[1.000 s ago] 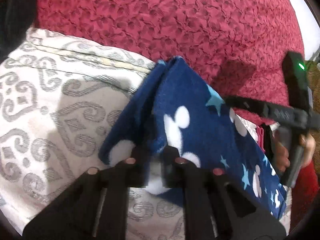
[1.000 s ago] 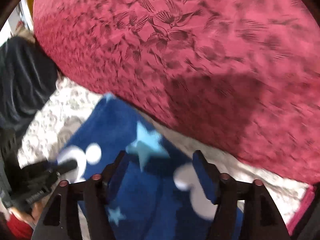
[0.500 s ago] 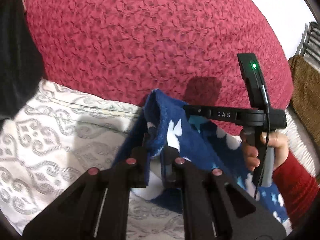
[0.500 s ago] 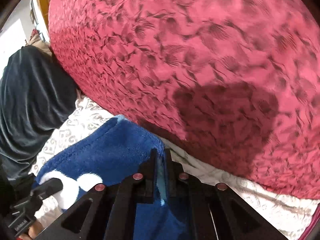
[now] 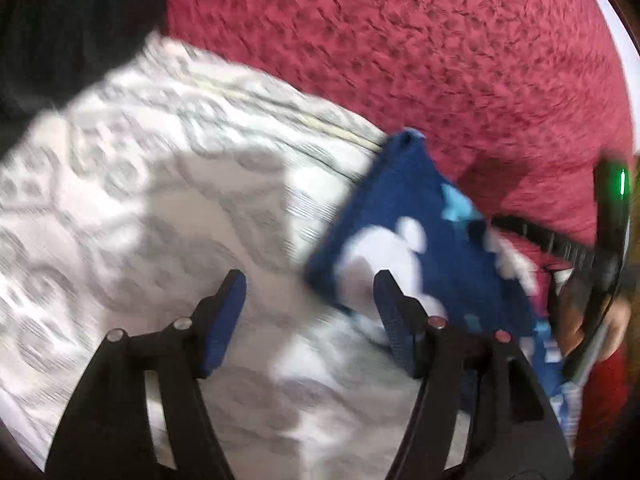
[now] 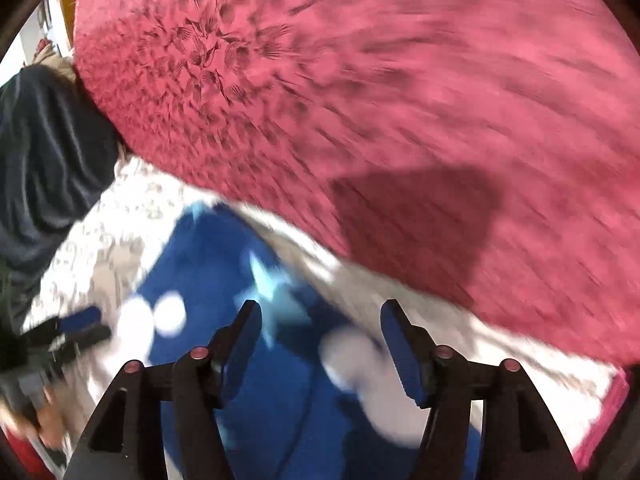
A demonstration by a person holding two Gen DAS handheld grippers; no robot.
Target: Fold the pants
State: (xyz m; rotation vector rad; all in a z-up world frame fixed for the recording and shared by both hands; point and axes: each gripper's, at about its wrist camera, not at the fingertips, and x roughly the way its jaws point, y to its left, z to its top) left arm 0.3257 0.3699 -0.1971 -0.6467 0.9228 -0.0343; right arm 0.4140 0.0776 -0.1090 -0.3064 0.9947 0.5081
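Note:
The pants (image 5: 404, 216) are dark blue fleece with white mouse heads and light blue stars. They lie folded on the patterned white bedspread (image 5: 140, 200), with one corner pointing at the red blanket. My left gripper (image 5: 308, 300) is open and empty, its right finger just over the pants' near edge. My right gripper (image 6: 320, 332) is open and empty above the pants (image 6: 200, 264). The right gripper also shows at the right edge of the left wrist view (image 5: 600, 240). Both views are motion blurred.
A large textured red blanket (image 6: 360, 100) bulges behind the pants. A dark garment (image 6: 44, 160) lies at the left on the bedspread (image 6: 100, 248). The person's hand and red sleeve (image 5: 604, 384) are at the right.
Both grippers were shut on the pants half a second ago; both have opened and let go. The pants have dropped flat onto the bedspread.

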